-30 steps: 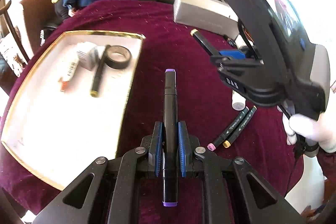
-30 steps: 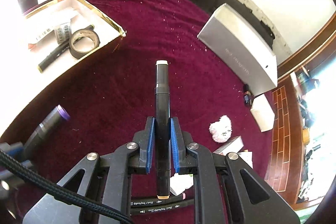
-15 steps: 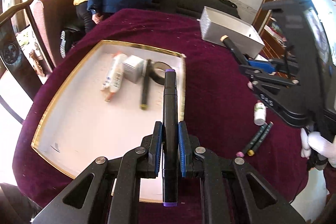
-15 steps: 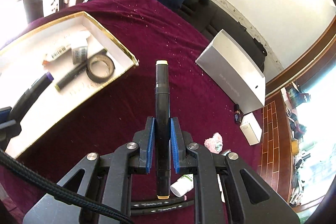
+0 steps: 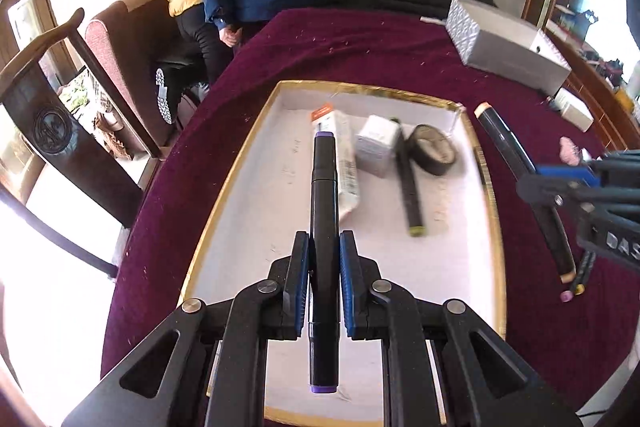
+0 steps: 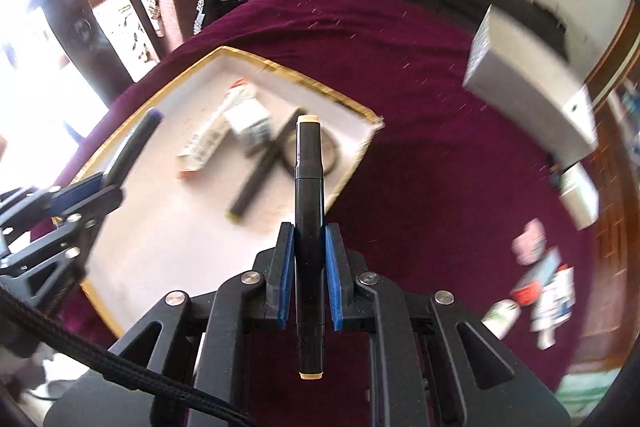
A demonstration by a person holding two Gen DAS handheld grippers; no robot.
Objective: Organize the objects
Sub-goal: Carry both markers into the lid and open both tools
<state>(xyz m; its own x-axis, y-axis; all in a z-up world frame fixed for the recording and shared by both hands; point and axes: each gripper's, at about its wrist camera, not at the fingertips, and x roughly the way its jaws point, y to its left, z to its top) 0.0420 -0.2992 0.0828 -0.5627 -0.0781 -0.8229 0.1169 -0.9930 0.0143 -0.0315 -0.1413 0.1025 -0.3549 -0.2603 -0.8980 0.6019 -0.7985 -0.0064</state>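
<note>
Over the tray [image 5: 224, 195]: left gripper [image 5: 324, 283] pinches a black marker w/ purple end caps [image 5: 325, 211] mid-barrel, blue pads tight on both sides, barrel running fwd along the fingers. Prob held that way so it drops in lengthwise next to the stuff already there. Right gripper [image 6: 307, 277] same deal, clamped on a black marker w/ cream caps [image 6: 308, 187], sitting over the tray's near corner/edge, partly over the cloth. Both pointed steeply down, so looks like transport-to-drop phase.

Tray: shallow, white inside, gold rim. Holds a tape roll [image 5: 434, 155], small white box [image 5: 378, 145], a flat white packet w/ orange end [image 5: 344, 163], one dark marker w/ yellowish cap [image 5: 410, 187].

Desk [image 5: 360, 43] has dark red velvety cloth w/ pale flecks. Silver rectangular box [image 5: 504, 47] at far side. More markers + small items lie loose on the cloth to the right, not sorted yet.
</note>
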